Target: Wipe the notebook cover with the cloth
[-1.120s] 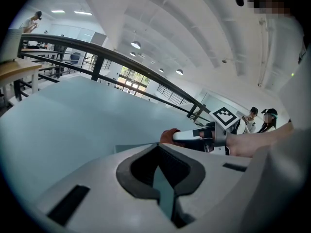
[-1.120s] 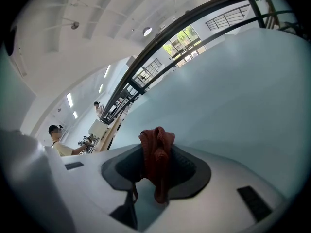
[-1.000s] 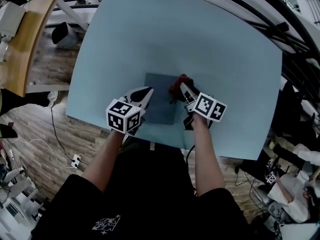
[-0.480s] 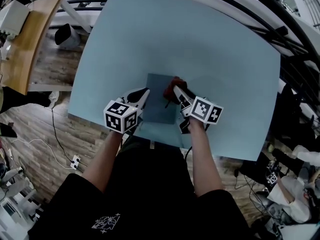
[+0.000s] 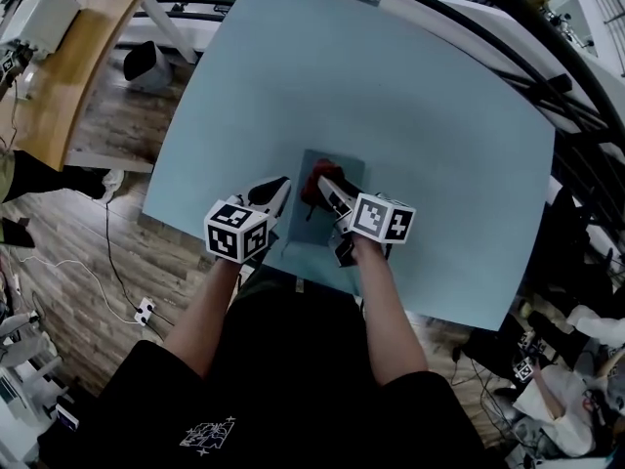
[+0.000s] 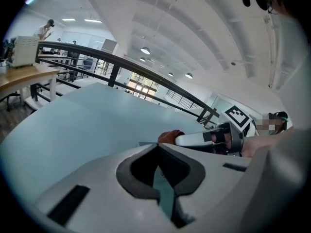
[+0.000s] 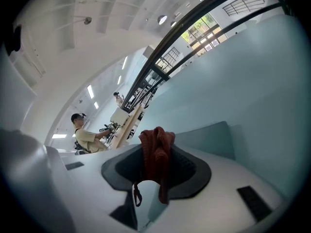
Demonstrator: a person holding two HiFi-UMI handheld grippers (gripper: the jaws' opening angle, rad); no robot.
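Note:
A grey-blue notebook lies near the front edge of the light blue table. My right gripper is shut on a dark red cloth and holds it down on the left part of the cover. In the right gripper view the cloth hangs between the pads of the right gripper, with the notebook just ahead. My left gripper is shut, its tips at the notebook's left edge. The left gripper view shows the left gripper, the cloth and the right gripper's fingers close by.
A wooden bench stands at the far left, a black railing curves round the table's far side. Cables and a power strip lie on the wood floor. A person stands far off.
The right gripper has slid the cloth leftward across the cover, from its right side toward the left gripper. The left gripper has stayed at the notebook's left edge.

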